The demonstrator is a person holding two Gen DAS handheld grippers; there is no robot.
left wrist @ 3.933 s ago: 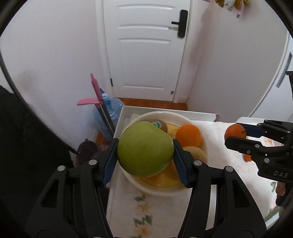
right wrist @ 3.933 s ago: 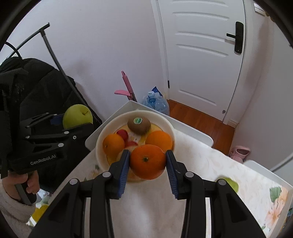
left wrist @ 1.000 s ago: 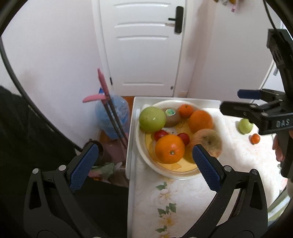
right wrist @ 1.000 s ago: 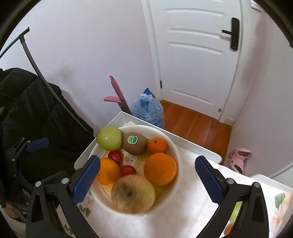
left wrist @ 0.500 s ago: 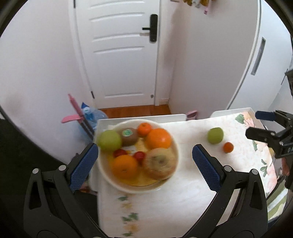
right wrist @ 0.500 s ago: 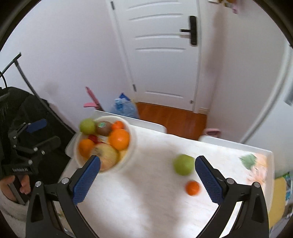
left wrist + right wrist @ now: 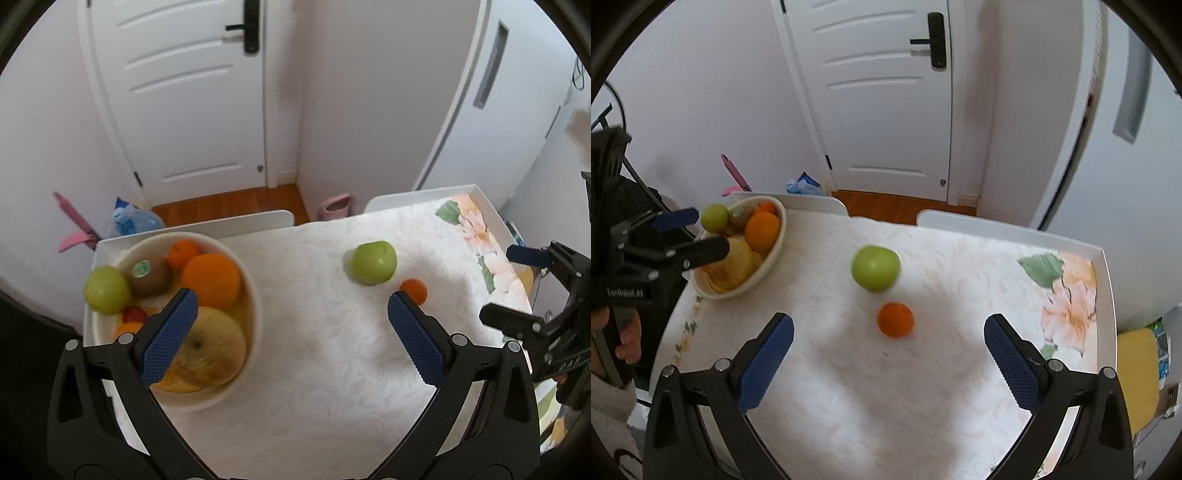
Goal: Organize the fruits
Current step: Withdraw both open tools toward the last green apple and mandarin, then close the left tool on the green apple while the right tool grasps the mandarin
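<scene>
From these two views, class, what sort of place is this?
Most likely a room in a home: a panelled white door opens onto wooden flooring, a flowered cloth covers the table, and a bowl of fruit stands on it.

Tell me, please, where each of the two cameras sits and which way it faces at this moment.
Left wrist: on the left gripper, above the table's near left, looking down and across at the bowl; its own open fingers frame the view and the right gripper shows at the right edge.
Right wrist: on the right gripper, above the table's near middle, facing the door; its open fingers show, plus the left gripper and a hand at left.
Both share the bowl, the green apple and the small orange.
</scene>
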